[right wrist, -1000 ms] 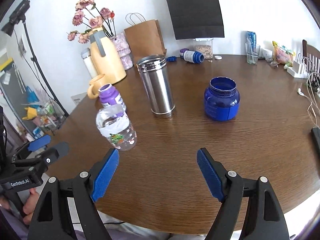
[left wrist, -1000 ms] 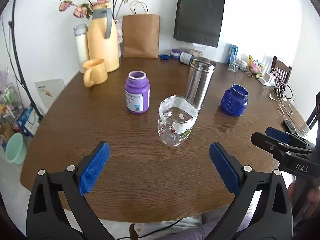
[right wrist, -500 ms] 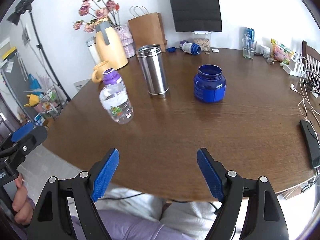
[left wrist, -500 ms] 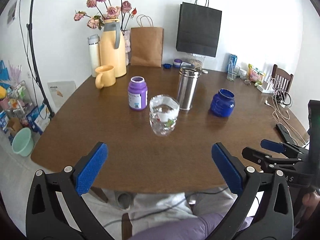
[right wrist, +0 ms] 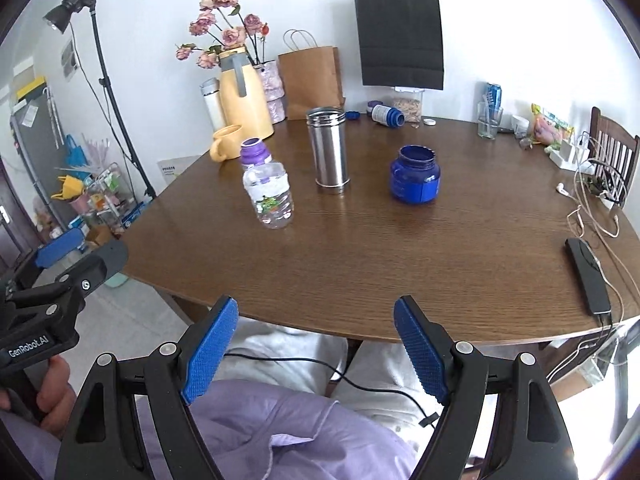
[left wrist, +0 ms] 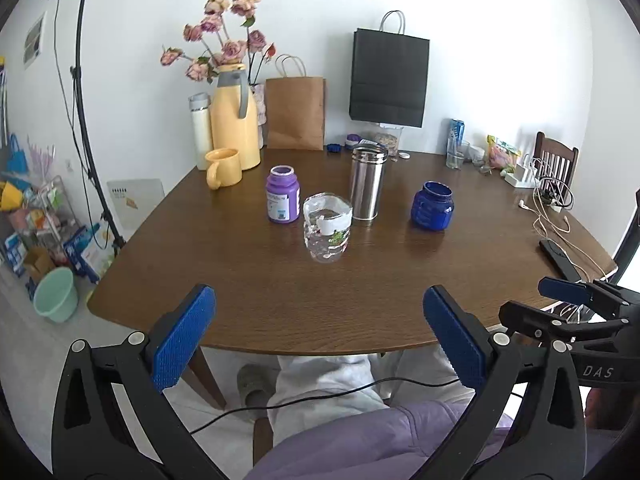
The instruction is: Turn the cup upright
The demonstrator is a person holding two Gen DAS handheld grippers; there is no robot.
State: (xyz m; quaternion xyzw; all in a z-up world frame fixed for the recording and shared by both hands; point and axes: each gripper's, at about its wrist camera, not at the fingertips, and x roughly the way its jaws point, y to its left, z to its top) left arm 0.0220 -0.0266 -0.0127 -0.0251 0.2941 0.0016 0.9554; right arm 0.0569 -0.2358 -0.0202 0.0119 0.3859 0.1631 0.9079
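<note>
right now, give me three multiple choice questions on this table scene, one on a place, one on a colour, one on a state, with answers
1. Where does the clear plastic cup stand on the wooden table?
A. behind the yellow jug
B. in front of the purple bottle and the steel tumbler
C. by the phone

2. What colour is the open jar to the right of the steel tumbler?
A. dark blue
B. green
C. red

3. How do the jaws of the left gripper and right gripper stand?
A. both shut on the cup
B. one shut, one open
C. both open, holding nothing

Answers: 1 B, the cup sits nearer the camera than the purple bottle and the tumbler. 2 A, its body and rim are dark blue. 3 C, each view shows a wide gap between the blue pads, off the table edge.
</note>
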